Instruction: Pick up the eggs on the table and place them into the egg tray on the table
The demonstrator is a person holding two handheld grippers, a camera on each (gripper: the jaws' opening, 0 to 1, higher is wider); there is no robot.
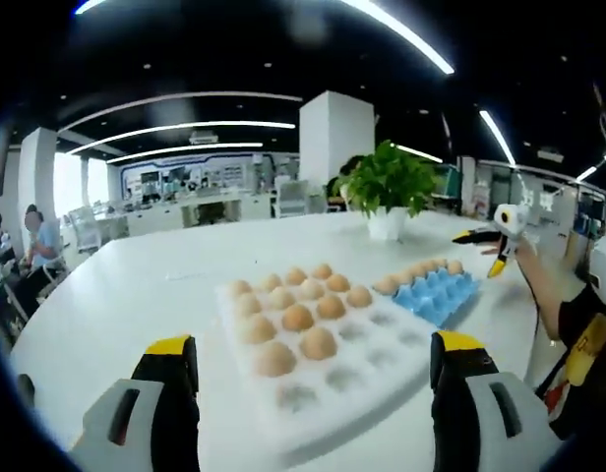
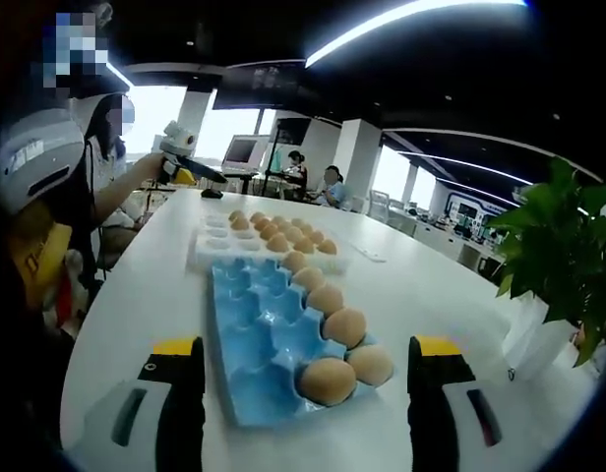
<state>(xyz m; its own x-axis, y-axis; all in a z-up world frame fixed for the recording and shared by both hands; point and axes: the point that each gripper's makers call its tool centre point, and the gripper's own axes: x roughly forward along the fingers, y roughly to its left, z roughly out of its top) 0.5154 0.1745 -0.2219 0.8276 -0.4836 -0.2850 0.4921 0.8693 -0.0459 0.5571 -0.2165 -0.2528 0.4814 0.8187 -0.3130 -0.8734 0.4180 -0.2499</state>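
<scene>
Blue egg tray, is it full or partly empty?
Partly empty: the blue egg tray holds eggs along one edge row; its other cups are bare.

I see a broad white round-edged table (image 1: 136,285) carrying everything. Taking as my landmark the white foam egg tray (image 1: 333,379), which lies flat on the tabletop: the blue moulded egg tray (image 1: 436,295) lies just beside it, end to end. A leafy green plant in a white pot (image 1: 388,224) stands on the table beyond the white tray, well apart from it. From my right gripper view, the blue tray (image 2: 259,344) is nearer, the white tray (image 2: 216,244) behind it.
</scene>
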